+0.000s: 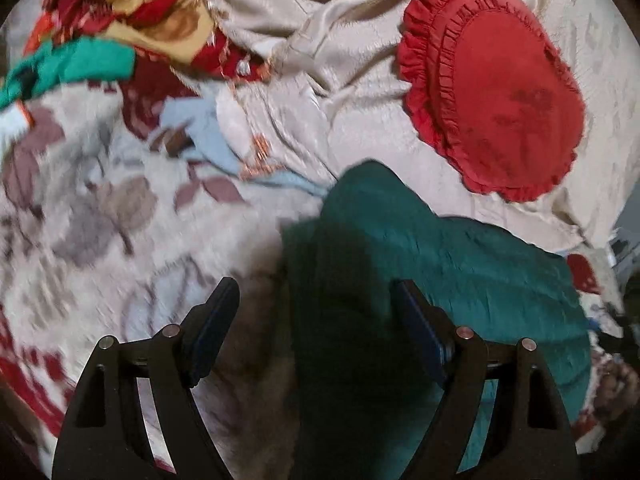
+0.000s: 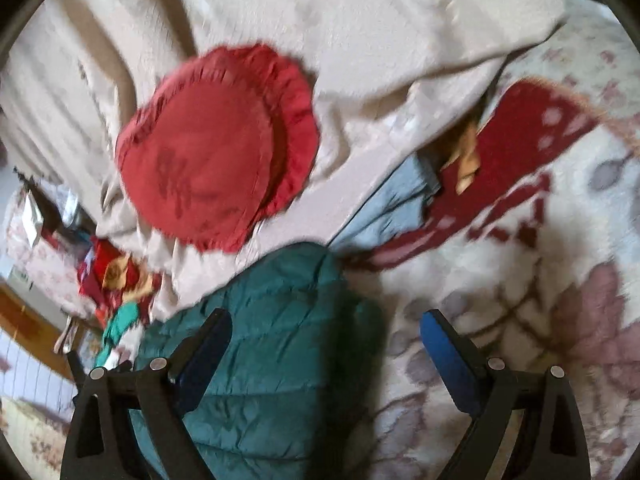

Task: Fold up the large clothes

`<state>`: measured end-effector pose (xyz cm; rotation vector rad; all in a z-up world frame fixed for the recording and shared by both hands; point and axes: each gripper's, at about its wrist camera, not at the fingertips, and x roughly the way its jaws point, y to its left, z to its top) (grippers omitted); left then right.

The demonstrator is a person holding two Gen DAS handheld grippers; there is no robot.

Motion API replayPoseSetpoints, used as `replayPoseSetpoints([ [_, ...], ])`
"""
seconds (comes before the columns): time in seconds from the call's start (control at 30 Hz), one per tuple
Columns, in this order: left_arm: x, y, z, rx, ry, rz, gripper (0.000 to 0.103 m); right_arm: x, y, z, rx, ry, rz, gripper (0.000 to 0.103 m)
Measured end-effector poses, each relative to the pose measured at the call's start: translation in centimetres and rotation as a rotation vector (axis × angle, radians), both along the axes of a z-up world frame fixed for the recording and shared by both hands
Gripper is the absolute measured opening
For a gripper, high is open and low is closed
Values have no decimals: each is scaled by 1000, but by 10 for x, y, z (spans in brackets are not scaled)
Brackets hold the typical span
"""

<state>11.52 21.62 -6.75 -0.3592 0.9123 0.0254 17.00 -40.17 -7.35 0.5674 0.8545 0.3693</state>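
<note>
The teal quilted jacket (image 2: 272, 344) lies bunched on the bed, on the flowered blanket (image 1: 100, 208), a narrow end pointing toward twelve o'clock and the bulk spreading down toward six. It seems to lie here because the blanket gives a wide, soft, flat place to spread a big garment. It looks lumped up and not yet squared, so I judge the folding is early.

The left tongs (image 1: 316, 320) hang over the jacket's left part with jaws spread wide and nothing between them; the edge of the cloth runs through their gap, which suggests they are lined up to take that edge. The right tongs (image 2: 326, 348) also gape empty, straddling the jacket's right edge, one finger over teal, the other over blanket.

At about one o'clock from the jacket in the left view sits a red frilled cushion (image 1: 492, 88) on a cream bedspread (image 1: 320, 12). Far off at ten o'clock lies a heap of red, gold and green clothes (image 1: 120, 28), probably awaiting their turn.
</note>
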Motion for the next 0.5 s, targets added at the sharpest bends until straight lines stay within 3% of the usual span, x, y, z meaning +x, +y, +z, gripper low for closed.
replayPoseSetpoints([
  [0.1, -7, -6, -3, -24, -38, -45, 81, 8, 28, -12, -46, 36, 116, 94],
  [0.17, -6, -10, -11, -18, -18, -73, 81, 14, 41, -26, -158, 95, 139, 94],
  [0.2, -5, -9, -16, -22, -7, -78, 82, 16, 43, -36, -192, 140, 142, 99],
  [0.3, 4, -1, -29, -69, 38, -76, 92, 21, 35, -51, -93, 207, 117, 103],
  [0.43, 25, 3, -35, -104, 72, -150, 95, 19, 41, -49, -100, 186, 128, 103],
  [0.5, 38, 10, -42, -155, 93, -196, 103, 19, 41, -51, -82, 176, 132, 103],
])
